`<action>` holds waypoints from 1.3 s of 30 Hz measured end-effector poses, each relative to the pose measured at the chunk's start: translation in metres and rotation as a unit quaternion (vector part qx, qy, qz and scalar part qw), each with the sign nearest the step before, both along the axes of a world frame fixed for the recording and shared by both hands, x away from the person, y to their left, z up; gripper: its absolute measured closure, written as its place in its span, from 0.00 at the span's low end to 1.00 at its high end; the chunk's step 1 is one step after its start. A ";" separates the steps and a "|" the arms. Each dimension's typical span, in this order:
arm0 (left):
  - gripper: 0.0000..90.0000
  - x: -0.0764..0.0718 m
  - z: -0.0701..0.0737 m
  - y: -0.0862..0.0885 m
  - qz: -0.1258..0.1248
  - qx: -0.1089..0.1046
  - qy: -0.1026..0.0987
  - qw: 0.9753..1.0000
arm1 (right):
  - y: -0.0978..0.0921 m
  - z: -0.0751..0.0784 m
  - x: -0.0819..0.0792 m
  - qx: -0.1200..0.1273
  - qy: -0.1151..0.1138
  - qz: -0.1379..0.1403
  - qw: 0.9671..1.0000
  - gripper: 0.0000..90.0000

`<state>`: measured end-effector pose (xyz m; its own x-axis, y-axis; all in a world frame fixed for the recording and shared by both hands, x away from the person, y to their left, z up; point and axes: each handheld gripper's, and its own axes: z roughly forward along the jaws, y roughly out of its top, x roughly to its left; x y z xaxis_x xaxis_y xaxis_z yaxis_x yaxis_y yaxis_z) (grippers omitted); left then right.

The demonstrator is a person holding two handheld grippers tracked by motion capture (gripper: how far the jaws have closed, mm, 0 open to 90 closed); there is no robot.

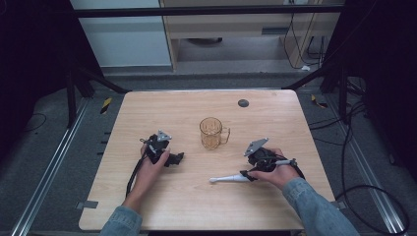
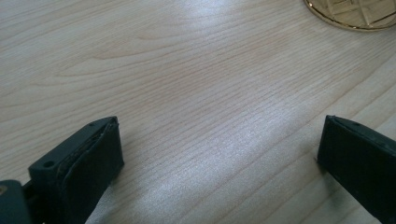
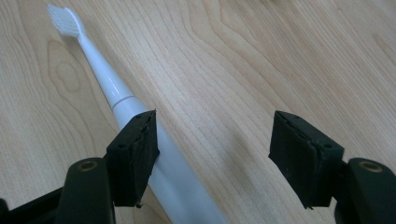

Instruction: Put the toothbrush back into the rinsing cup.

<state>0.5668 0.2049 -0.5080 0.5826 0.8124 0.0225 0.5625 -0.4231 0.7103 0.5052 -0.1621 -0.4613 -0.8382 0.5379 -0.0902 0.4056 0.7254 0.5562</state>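
My right gripper (image 3: 215,154) is spread wide, nothing clamped; its 1 jaw rests against the white toothbrush (image 3: 116,100), which lies flat on the table (image 1: 167,206) in front of me, bristles pointing left, handle end under my right hand. My left gripper (image 2: 219,154) is also wide apart over bare wood, just short of the amber glass mug (image 1: 212,132), which stands upright mid-table. Brush looks light, stiff, smooth plastic, so prob slippery and apt to roll. I'd pinch the thick handle just below the collar, jaws square across it, not the thin neck. Mug is fragile, so approach gently.
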 end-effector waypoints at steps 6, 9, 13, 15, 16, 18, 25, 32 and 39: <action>0.00 0.000 0.000 0.000 0.000 0.000 0.000 1.000 | 0.002 0.006 0.002 -0.003 0.006 0.010 1.000 0.35; 0.00 0.000 0.000 0.000 0.000 -0.001 0.000 1.000 | 0.002 0.006 0.001 -0.001 0.009 0.018 1.000 0.35; 0.00 0.000 0.000 0.000 0.000 0.000 0.000 1.000 | 0.006 0.004 -0.002 -0.004 0.017 0.029 0.999 0.36; 0.00 0.000 0.000 0.000 0.000 0.000 0.000 1.000 | 0.008 0.002 -0.003 0.000 0.027 0.031 0.999 0.36; 0.00 0.000 0.000 0.000 0.000 0.000 0.000 1.000 | 0.009 0.002 -0.004 0.003 0.032 0.033 0.999 0.36; 0.00 0.000 0.000 0.000 0.000 0.000 0.000 1.000 | 0.011 0.000 -0.008 -0.009 0.033 0.046 0.998 0.37; 0.00 0.000 0.000 0.000 0.000 0.000 0.000 1.000 | 0.015 -0.004 -0.008 -0.025 0.044 0.064 0.997 0.41; 0.00 0.000 0.000 0.000 -0.001 0.000 0.000 1.000 | 0.019 -0.006 -0.008 -0.037 0.050 0.074 0.995 0.45; 0.00 0.000 0.000 0.000 -0.001 0.000 0.000 1.000 | 0.026 -0.011 -0.006 -0.052 0.064 0.086 0.993 0.52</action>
<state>0.5673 0.2048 -0.5080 0.5837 0.8117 0.0216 0.5621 -0.4232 0.7106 0.4992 -0.1363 -0.4727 -0.9253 0.3785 -0.0255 0.3324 0.8414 0.4261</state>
